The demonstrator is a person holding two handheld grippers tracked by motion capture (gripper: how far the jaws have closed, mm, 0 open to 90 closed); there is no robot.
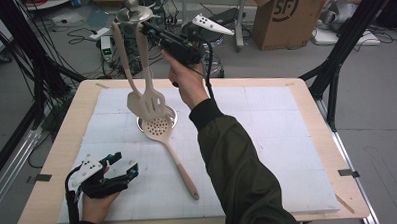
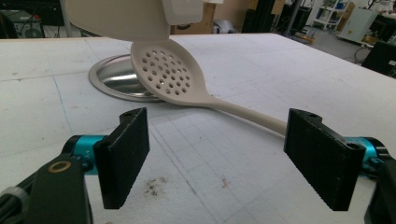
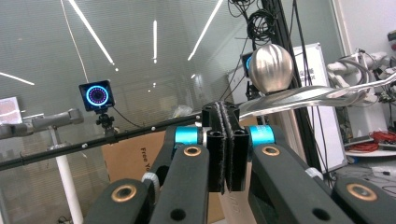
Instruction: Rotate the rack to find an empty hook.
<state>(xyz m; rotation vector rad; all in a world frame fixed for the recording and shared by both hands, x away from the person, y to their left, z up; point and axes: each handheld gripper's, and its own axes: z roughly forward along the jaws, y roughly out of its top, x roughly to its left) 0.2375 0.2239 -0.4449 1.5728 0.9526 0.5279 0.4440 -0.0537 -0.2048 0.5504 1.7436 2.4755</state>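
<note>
Counter (image 1: 308, 153), wood edge with a white gridded mat on top, carries everything. Utensil stand (image 1: 131, 14): round metal base (image 1: 173, 124) on the mat near the far middle, ball knob and hook arms up top; knob and a shiny arm also seen in right gripper view (image 3: 271, 67).

Right gripper (image 1: 148, 29) raised high at the stand's top, held by a hand in a dark green sleeve. Jaws pressed fully together, pads flat against each other in right gripper view (image 3: 226, 147). It sits right at the handle top of the slotted spatula (image 1: 151, 96); a pale strip shows just below the closed pads, but can't tell if it is actually pinched.

Slotted spatula hangs down from the stand, head just above the base. A second beige spatula (image 1: 133, 101) hangs beside it, touching or overlapping.

Perforated spoon (image 1: 159, 128) lies on the mat, bowl resting on the base rim, handle running toward the near edge; close up in left gripper view (image 2: 168, 74).

Left gripper (image 1: 122, 164) low at the near left corner, jaws wide apart, nothing between them (image 2: 217, 158), pointing at the spoon, well apart from it.
</note>
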